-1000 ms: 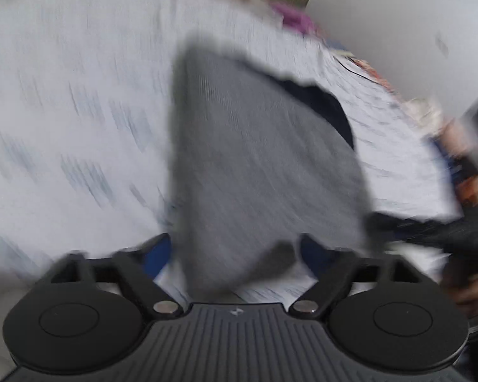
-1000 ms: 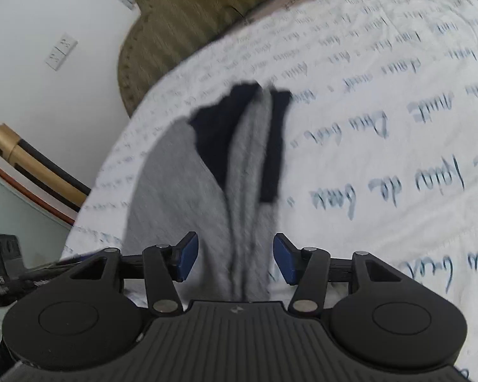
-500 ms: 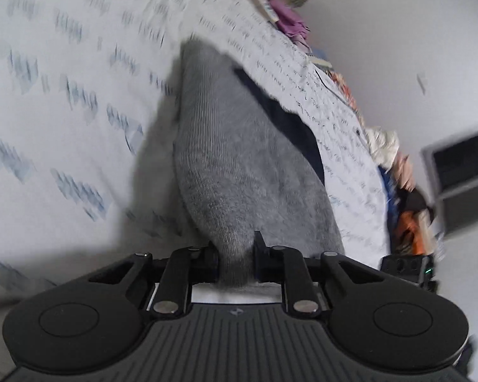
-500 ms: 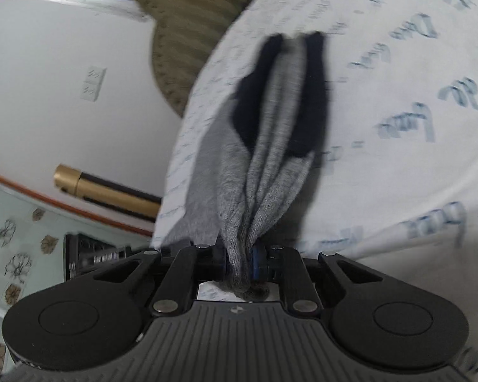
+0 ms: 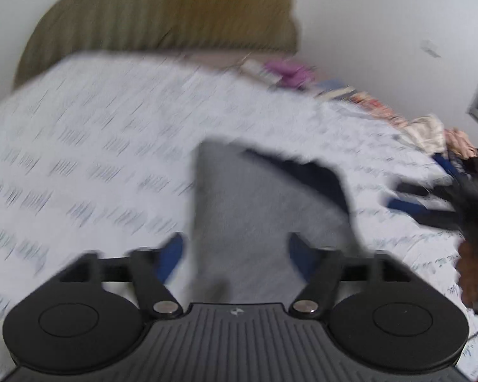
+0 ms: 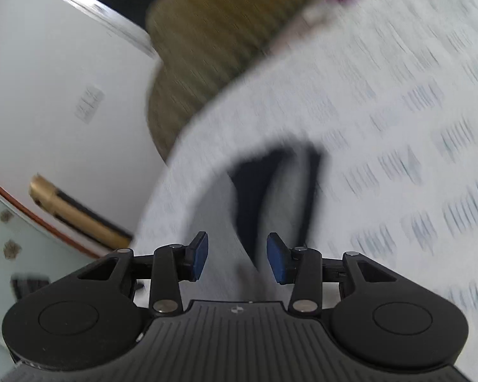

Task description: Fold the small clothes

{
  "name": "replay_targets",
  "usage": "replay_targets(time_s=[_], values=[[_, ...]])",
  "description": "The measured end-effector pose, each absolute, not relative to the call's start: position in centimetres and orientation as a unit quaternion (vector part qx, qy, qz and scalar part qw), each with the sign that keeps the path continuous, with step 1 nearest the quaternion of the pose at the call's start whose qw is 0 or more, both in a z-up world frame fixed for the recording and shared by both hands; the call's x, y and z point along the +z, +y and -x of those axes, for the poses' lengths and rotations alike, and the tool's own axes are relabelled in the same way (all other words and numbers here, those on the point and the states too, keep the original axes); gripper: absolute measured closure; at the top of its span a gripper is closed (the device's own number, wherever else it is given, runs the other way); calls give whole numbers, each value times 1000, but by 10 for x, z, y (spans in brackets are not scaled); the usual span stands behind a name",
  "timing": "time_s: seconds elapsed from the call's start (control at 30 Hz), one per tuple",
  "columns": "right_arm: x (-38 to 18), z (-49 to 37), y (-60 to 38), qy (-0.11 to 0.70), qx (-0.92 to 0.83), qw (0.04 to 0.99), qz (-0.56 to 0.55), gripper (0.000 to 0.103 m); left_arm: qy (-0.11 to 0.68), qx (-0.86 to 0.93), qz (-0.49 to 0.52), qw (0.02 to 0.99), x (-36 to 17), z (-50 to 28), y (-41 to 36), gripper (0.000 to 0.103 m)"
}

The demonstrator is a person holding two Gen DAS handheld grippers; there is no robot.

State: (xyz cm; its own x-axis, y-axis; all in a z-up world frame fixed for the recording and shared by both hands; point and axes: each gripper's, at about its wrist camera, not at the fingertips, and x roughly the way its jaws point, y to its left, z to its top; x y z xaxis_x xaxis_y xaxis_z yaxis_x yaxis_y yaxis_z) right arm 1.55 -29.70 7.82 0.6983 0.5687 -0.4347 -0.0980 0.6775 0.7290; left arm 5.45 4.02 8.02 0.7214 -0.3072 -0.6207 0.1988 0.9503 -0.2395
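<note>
A small grey garment [image 5: 255, 210] with a dark navy band [image 5: 315, 175] lies on the white bedsheet [image 5: 95, 146] printed with blue writing. My left gripper [image 5: 235, 254] hovers over its near end, jaws opening wide, pads clear of the cloth. In the right wrist view the same grey garment [image 6: 283, 197] with navy edges [image 6: 251, 191] lies ahead. My right gripper [image 6: 237, 254] is above its near end, jaws opening, the blue pads [image 6: 200, 254] not pressing the fabric. Both views are blurred by motion.
An olive ribbed headboard [image 5: 162, 16] stands behind the bed against a white wall [image 5: 382, 31]. Purple cloth [image 5: 290, 71] and a heap of clothes [image 5: 430, 130] lie along the bed's far right edge. A gold tube [image 6: 76, 213] rests left of the bed.
Half a second ago both grippers were shut on the garment's near end. Both have since let go and opened, lifting away, and the cloth lies flat on the sheet.
</note>
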Motion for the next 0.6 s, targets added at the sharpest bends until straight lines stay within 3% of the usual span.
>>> replay_targets(time_s=[0.03,0.07,0.13,0.2,0.27,0.37,0.53,0.6], values=[[85,-31,-289,325,202,856,-347,58,334,-141,58,930,76,-58,24,23],[88,-48,-279,322,213,858,-338,47,334,-136,24,933,67,-64,3,23],[83,-84,-254,337,219,862,-309,35,358,-129,-19,924,44,-75,-26,23],[62,-115,-233,382,187,871,-247,30,399,-129,-29,907,16,-85,-39,23],[32,-136,-222,420,152,874,-189,45,379,-122,-40,916,2,-80,-43,18],[22,-137,-229,388,148,892,-176,59,383,-116,-39,916,2,-77,-44,16],[34,-134,-229,392,135,894,-168,60,384,-115,-36,915,3,-79,-45,13],[49,-121,-224,377,110,903,-174,53,382,-114,-37,916,4,-75,-43,13]])
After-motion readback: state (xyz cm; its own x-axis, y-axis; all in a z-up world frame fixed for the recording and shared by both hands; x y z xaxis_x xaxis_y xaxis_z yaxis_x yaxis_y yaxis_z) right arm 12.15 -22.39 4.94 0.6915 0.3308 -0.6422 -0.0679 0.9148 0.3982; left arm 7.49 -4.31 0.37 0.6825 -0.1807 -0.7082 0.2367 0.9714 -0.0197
